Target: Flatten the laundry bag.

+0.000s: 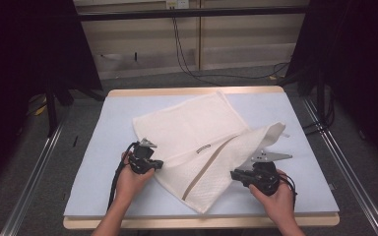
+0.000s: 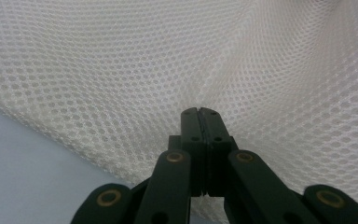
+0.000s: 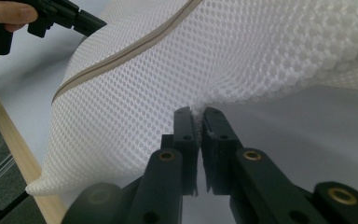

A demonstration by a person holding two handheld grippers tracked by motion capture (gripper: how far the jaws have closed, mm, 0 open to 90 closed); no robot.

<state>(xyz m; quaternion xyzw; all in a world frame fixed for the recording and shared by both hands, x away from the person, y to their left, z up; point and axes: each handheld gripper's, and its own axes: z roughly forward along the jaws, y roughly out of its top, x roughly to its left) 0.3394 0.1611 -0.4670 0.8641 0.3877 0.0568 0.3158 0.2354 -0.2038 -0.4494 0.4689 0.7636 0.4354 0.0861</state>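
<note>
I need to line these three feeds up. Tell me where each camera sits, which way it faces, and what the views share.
High view: above the person's side, looking forward and down at the table, both hands and forearms entering below.
Left gripper view: on the left tool, looking along its jaws shut on the white mesh bag.
Right gripper view: on the right tool, jaws pinching the bag's edge, the left tool beyond.
Shared: the bag.

White honeycomb-mesh bag, beige zipper; pale blue table.
</note>
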